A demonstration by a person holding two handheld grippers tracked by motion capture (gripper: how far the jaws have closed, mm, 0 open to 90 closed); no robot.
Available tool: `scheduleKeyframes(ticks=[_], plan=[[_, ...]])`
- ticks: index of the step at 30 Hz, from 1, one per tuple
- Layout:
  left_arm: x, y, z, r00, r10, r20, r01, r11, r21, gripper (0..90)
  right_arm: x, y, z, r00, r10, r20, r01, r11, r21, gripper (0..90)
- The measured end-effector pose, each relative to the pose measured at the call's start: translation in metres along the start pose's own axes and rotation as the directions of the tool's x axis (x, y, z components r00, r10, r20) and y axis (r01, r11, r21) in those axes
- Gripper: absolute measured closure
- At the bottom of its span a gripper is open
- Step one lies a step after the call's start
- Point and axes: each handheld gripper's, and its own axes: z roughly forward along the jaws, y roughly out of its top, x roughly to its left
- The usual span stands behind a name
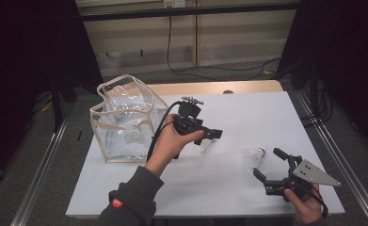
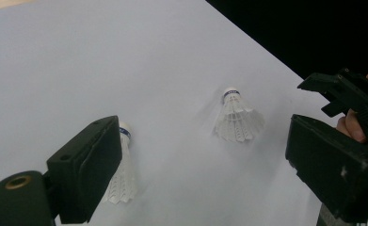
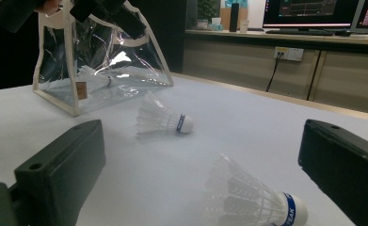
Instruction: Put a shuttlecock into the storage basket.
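While both hands hover over the white desk (image 1: 276, 113), the high view shows the left hand-held gripper (image 1: 213, 134) raised above one shuttlecock (image 1: 205, 144), its jaws spread and pinching nothing. A second shuttlecock (image 1: 253, 157) lies at about four o'clock from the first, just beyond the right hand-held gripper (image 1: 268, 164), whose jaws are likewise spread and empty. A clear bag (image 1: 125, 120) stands at nine o'clock from the left hand, mouth upward.

Left gripper view: the nearer shuttlecock (image 2: 121, 181) lies partly behind the left jaw, cork toward twelve o'clock; the farther one (image 2: 236, 117) lies near the picture's centre, between the two jaws as seen but well beyond them. The right hand-held gripper (image 2: 348, 94) shows at three o'clock. To grasp well, lower the jaws astride the firm cork rather than the fragile feather skirt.

Right gripper view: the near shuttlecock (image 3: 254, 200) rests between the spread jaws, cork toward four o'clock, untouched; the other (image 3: 163, 120) lies beyond, cork to the right. The bag (image 3: 97, 66) stands at eleven o'clock; a small tag shows on its side, and whether anything lies inside cannot be told through the glare.
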Motion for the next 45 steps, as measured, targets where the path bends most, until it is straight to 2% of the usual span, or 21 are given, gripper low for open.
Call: scheduleKeyframes(ticks=[25,45], plan=[[-0.004,-0.011,0.021,0.9999,-0.005,0.016,0.005,0.9998,0.017,10.7,0.0,0.0,0.0,1.0,-0.002,-0.002,0.002,1.0,0.0,1.0],[-0.008,-0.017,0.035,0.9999,0.009,0.006,-0.01,0.9992,0.038,10.5,0.0,0.0,0.0,1.0,-0.003,-0.003,0.003,1.0,0.0,1.0]])
